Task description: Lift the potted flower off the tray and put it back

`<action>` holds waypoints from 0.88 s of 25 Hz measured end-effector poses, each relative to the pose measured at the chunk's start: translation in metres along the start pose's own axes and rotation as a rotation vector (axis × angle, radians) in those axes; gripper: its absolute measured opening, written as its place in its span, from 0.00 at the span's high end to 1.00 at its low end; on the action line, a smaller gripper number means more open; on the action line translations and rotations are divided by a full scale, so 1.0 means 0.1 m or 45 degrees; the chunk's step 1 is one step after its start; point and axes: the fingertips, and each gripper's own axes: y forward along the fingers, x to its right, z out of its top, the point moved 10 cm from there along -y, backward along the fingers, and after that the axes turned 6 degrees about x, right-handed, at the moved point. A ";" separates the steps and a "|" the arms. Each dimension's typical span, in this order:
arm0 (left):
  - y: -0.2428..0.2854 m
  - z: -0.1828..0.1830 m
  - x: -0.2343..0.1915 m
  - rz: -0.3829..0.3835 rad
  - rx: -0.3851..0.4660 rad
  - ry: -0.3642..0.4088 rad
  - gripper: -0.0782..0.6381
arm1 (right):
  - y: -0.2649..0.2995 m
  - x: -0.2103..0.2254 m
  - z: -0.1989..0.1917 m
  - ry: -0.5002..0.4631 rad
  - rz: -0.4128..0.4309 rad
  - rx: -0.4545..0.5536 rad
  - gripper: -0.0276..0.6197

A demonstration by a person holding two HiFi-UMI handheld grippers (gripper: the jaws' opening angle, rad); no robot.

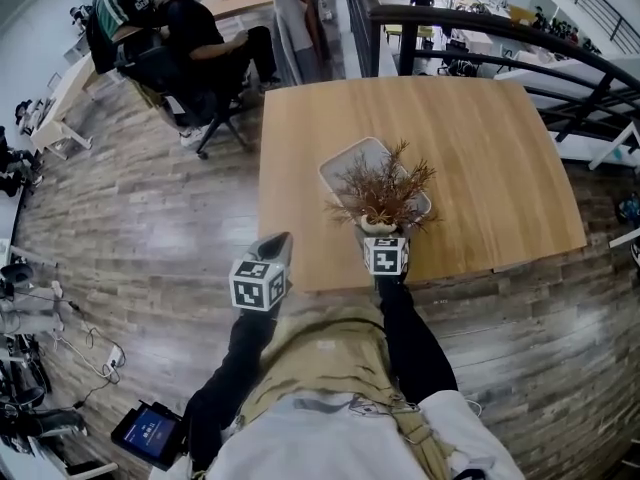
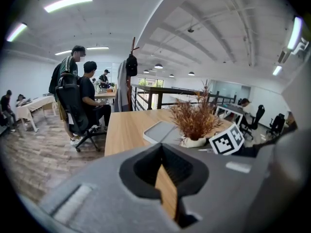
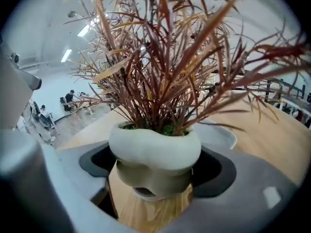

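Potted flower (image 3: 154, 152), one, pinched in right claw (image 3: 155, 176) beside one tray (image 1: 345, 163); left claw (image 2: 165, 181) closed.

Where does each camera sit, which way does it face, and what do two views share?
Head view: on the person's head, looking steeply down at the light wooden table; both dark sleeves, left tongs and right tongs show.
Left gripper view: rides the left tongs, facing across the table toward seated people; its shut, empty jaws show.
Right gripper view: rides the right tongs, facing the white pot of reddish-brown dried flower gripped in its jaws.
Shared: head and left views both show the white rounded tray and that pot.
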 end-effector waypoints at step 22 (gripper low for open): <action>-0.09 -0.15 0.07 -0.008 -0.053 -0.037 0.89 | -0.10 -0.02 0.01 -0.088 0.006 -0.047 0.21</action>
